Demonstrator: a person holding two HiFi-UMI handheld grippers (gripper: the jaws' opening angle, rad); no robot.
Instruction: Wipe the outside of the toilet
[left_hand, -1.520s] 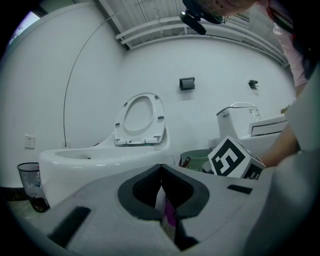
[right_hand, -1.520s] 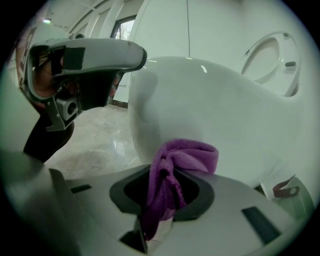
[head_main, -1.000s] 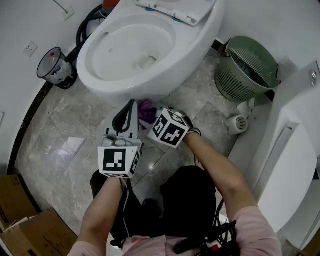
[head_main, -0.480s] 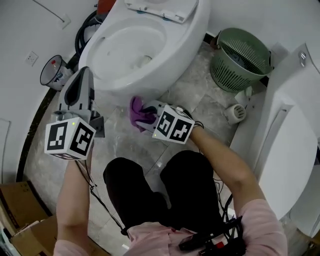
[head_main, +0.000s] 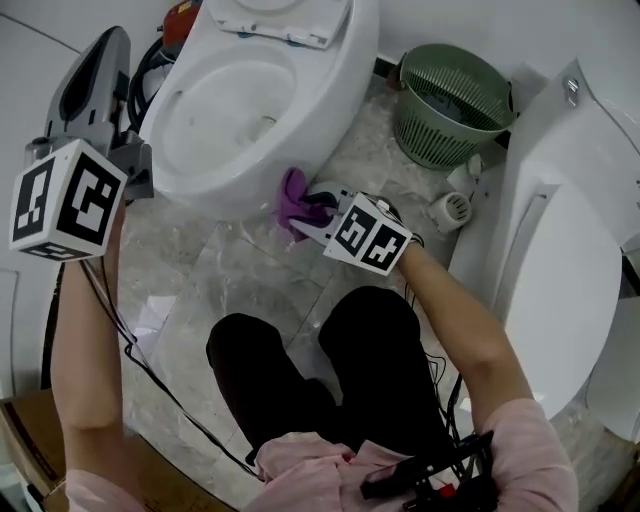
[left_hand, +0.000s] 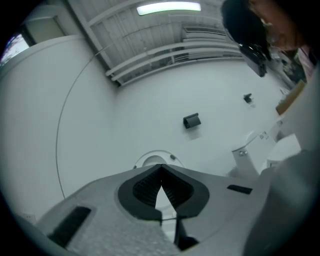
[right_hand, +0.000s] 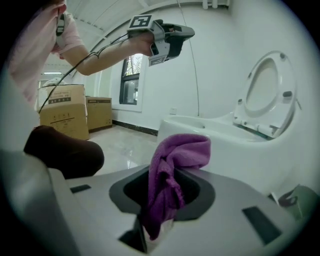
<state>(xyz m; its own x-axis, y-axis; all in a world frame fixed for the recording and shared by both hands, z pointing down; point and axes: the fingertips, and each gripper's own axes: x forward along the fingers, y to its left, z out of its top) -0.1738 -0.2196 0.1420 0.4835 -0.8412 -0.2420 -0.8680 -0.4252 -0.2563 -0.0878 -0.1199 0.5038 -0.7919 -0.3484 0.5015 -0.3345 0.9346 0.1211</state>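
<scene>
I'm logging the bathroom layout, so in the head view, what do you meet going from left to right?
left gripper → toilet → purple cloth, clamped in the right gripper → green basket → white fixture

Both my left gripper (head_main: 100, 60) and my right gripper (head_main: 312, 213) are pale grey shells with black ribbed pads lining the jaws. Each carries a white cube (head_main: 62, 200) printed with black square markers. A thin black cable (head_main: 120, 335) trails off the left one. I wear a pink short-sleeved top (head_main: 520, 460) and black trousers (head_main: 370, 350).
</scene>
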